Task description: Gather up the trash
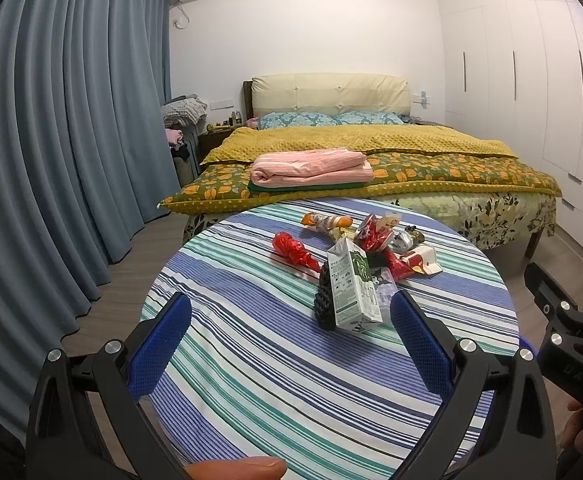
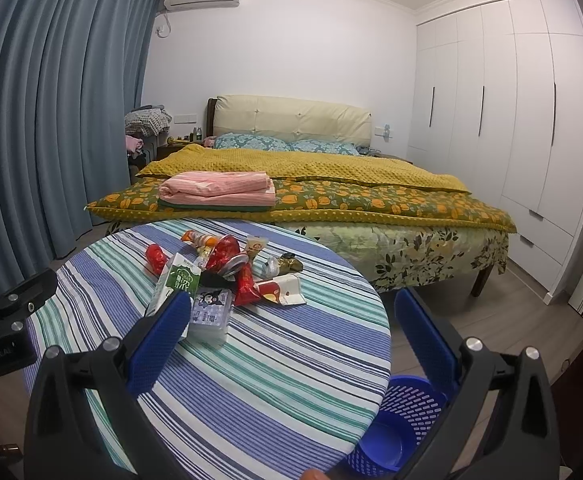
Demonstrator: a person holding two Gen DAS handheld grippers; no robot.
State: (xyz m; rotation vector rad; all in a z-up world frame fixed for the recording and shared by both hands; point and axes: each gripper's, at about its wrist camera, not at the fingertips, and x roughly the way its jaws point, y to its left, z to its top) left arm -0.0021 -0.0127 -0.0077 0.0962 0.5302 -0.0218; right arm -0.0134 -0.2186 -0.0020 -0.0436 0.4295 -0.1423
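Left wrist view: a large bed (image 1: 391,160) with a mustard-yellow quilt and a cream padded headboard fills the far half of the room, flanked by floor-length grey-blue curtains (image 1: 51,140) on one side and a white built-in wardrobe (image 1: 531,80) on the other. On the bed lies a folded pink striped blanket (image 1: 311,168). In front of the bed stands a round desk (image 1: 271,380) covered with a blue, green and white striped cloth. Beside the desk, on the floor, the right wrist view shows a blue perforated plastic waste basket (image 2: 407,420), partly hidden behind the desk edge. The trash, a loose pile of wrappers and packets (image 1: 371,244), lies on the far half of the desk; within it a white and green drink carton (image 1: 353,288) leans nearest the cameras, with a crumpled red foil wrapper (image 1: 291,250) lying just apart to one side. The left gripper (image 1: 291,344), black with blue textured pads, hovers above the near part of the desk, its jaws spread wide and holding nothing. The right gripper (image 2: 291,344), of the same build, hangs over the desk's near edge with its jaws likewise released and empty, one pad overlapping the carton in view; contact cannot be told.
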